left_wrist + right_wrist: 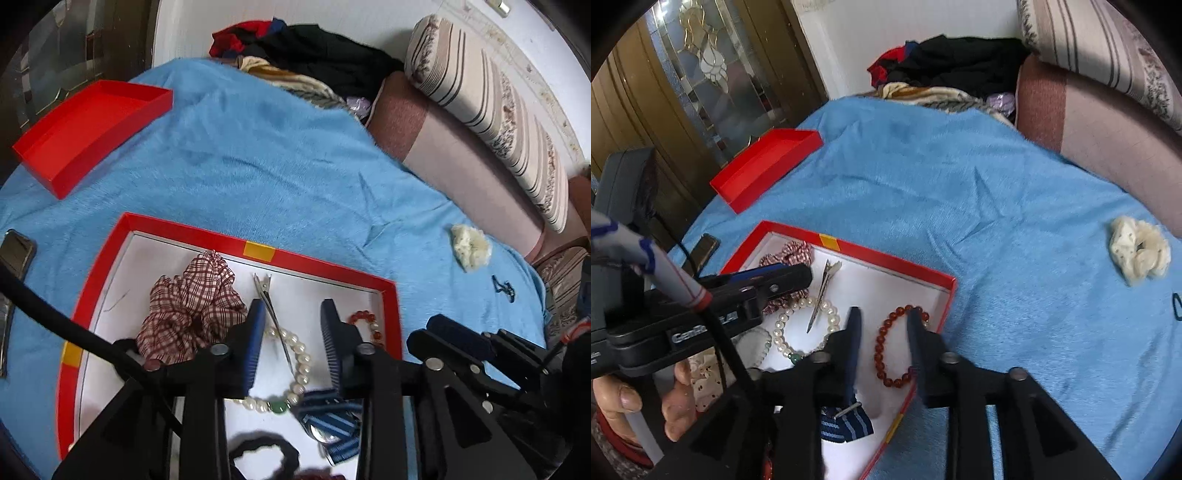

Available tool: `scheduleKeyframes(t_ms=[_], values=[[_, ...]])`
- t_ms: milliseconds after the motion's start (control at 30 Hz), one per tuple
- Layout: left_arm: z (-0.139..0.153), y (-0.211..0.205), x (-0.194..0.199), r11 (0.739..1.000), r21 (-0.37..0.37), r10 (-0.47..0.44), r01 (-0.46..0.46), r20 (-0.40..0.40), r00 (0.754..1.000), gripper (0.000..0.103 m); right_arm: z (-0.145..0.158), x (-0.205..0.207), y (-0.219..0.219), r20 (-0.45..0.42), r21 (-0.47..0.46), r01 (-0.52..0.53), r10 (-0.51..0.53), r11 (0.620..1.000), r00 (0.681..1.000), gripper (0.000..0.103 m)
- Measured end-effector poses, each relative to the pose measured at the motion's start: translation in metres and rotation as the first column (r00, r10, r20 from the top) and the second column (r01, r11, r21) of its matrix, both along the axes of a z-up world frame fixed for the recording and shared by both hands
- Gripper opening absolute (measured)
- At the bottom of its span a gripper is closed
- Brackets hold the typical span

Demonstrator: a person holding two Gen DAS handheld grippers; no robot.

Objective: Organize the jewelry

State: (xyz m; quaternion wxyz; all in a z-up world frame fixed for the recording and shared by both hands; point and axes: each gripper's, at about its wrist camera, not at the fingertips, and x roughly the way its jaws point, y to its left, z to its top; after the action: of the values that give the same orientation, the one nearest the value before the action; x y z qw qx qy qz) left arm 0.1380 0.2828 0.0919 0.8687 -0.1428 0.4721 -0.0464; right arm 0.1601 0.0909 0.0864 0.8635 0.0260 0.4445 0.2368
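Fingers of the right gripper (882,314) spread wide and empty over the red bead bracelet (895,347) in the red box (849,245).
Bracelet lies flat in the gap between those fingers, slightly toward the nearer side; left gripper (293,306), also spread and holding nothing, hovers over the pearl bracelet (295,365) and hair clip (271,306).
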Motion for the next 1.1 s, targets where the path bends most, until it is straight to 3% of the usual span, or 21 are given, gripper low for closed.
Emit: scheduleKeyframes(t_ms=[100,300,467,600,833,967,1100], values=[[0.015,0.001,-0.015,1.0,0.012,0.025,-0.025,0.023,0.999,0.047,0.008,-0.007,-0.009,0.008,0.009,0.01,-0.01,1.0,1.0,0.032],[0.044,0.009,-0.053,0.995,0.069,0.072,-0.078,0.091,0.993,0.059,0.015,-0.034,-0.033,0.028,-0.011,0.042,-0.042,0.999,0.999,0.034],[0.056,0.025,-0.093,0.982,0.115,0.135,-0.15,0.128,0.982,0.061,0.006,-0.058,-0.05,-0.003,-0.006,0.059,-0.059,0.998,0.998,0.037],[0.06,0.028,-0.123,0.967,0.152,0.179,-0.202,0.156,0.971,0.075,-0.004,-0.078,-0.058,-0.037,0.011,0.07,-0.069,0.997,0.997,0.038],[0.048,0.023,-0.156,0.948,0.212,0.211,-0.239,0.148,0.966,0.076,-0.015,-0.093,-0.052,-0.07,0.008,0.072,-0.071,0.997,0.995,0.043],[0.042,0.023,-0.168,0.95,0.198,0.216,-0.24,0.133,0.967,0.076,-0.026,-0.075,-0.025,-0.104,0.001,0.047,-0.047,0.999,0.993,0.043],[0.04,0.018,-0.174,0.953,0.198,0.208,-0.231,0.133,0.969,0.076,-0.046,-0.056,0.002,-0.128,-0.07,0.043,-0.052,0.997,0.99,0.043]])
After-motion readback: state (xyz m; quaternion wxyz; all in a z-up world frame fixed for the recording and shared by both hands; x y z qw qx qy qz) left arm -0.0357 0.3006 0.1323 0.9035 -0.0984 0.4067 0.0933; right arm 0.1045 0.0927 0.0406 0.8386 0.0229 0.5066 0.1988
